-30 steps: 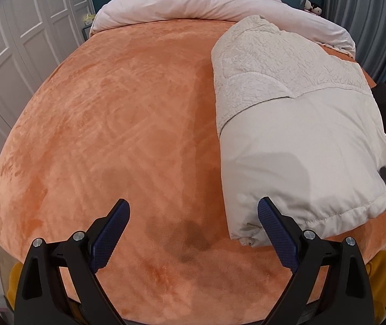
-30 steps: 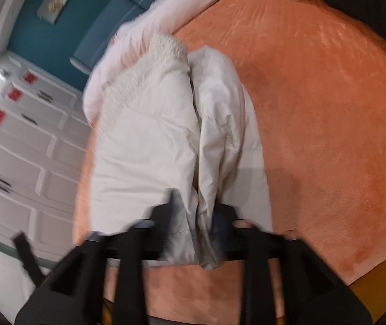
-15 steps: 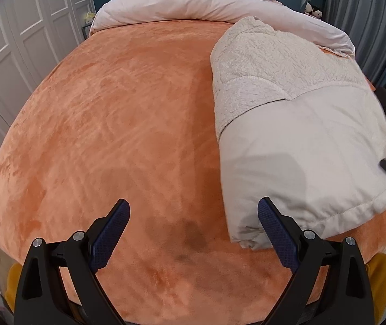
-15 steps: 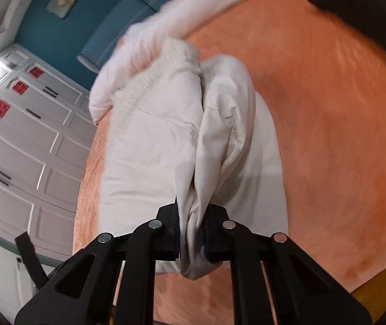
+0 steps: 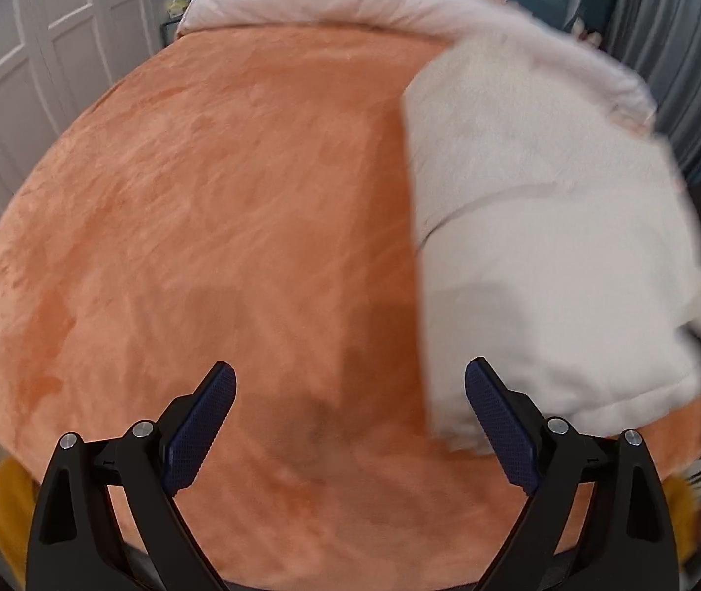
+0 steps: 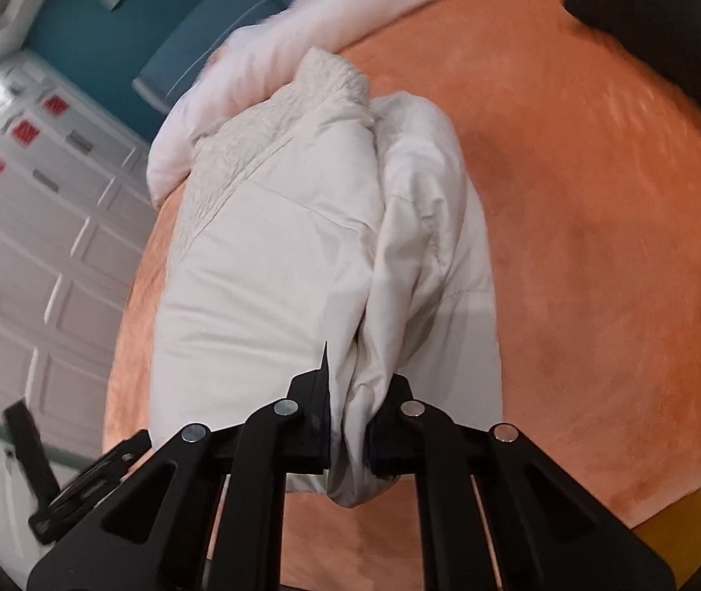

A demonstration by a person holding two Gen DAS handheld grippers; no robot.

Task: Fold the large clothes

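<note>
Right wrist: right gripper (image 6: 349, 421) closing on one jacket (image 6: 271, 266); left gripper (image 5: 350, 423) gapes empty.

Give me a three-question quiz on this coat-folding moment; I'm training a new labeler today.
1. True or false: the left gripper holds the coat.
2. What are the right gripper jaws closing on? A) a bunched fold of the coat B) the pink duvet C) nothing
3. What colour is the bed cover under the coat?

Key: 1 false, its jaws stand open over bare cover; 2 A; 3 orange.
</note>
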